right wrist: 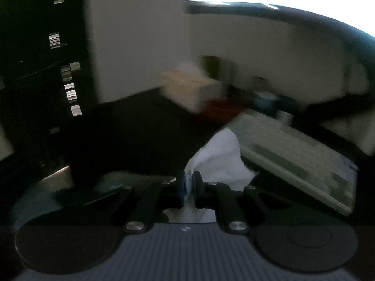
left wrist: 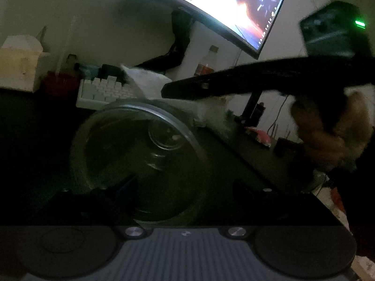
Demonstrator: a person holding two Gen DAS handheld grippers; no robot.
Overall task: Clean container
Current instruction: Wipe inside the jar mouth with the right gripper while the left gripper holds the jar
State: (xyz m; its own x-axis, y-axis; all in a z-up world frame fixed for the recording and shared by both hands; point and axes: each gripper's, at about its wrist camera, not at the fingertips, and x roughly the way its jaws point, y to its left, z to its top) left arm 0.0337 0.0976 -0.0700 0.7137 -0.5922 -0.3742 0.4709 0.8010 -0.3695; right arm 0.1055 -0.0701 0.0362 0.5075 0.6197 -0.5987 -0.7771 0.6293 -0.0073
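Round clear glass container (left wrist: 138, 161) on the dark desk (left wrist: 246, 159), left gripper (left wrist: 182, 192) fingers spread wide around it; right gripper (right wrist: 188, 188) fingers clenched on crumpled white tissue (right wrist: 220, 157).

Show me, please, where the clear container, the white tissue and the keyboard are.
clear container (left wrist: 138, 114): left wrist view, upper rim.
white tissue (right wrist: 220, 154): right wrist view, crumpled middle.
keyboard (right wrist: 297, 161): right wrist view, key field.
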